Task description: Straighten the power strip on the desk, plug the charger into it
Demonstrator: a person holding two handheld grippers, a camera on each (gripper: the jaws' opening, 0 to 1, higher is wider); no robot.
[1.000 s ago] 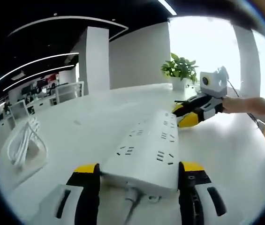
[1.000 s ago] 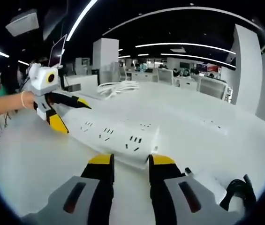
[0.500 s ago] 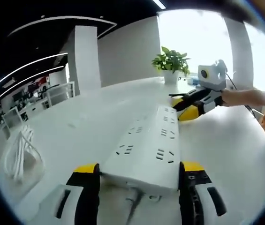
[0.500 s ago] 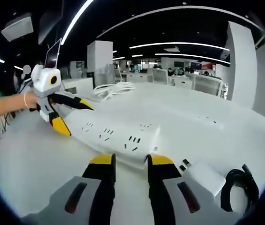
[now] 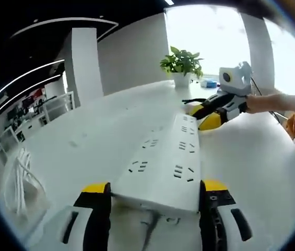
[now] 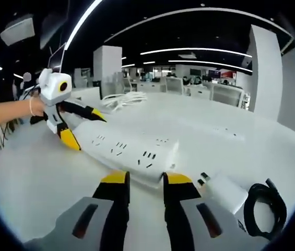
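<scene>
White desk (image 5: 84, 136): left hand-held gripper (image 5: 155, 189) clamps unlabelled power strip (image 5: 165, 159); right hand-held gripper (image 6: 145, 179) nearly together.

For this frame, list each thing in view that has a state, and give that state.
power strip: lying flat on the desk, all visible sockets empty, one end held between the left gripper's jaws.
left gripper: shut on the power strip's end.
right gripper: jaws close together at the strip's other end; grip unclear.
charger: unplugged, lying on the desk, prongs towards the strip.
black cable: coiled beside the charger.
white cable: bundled, loose on the desk.
</scene>
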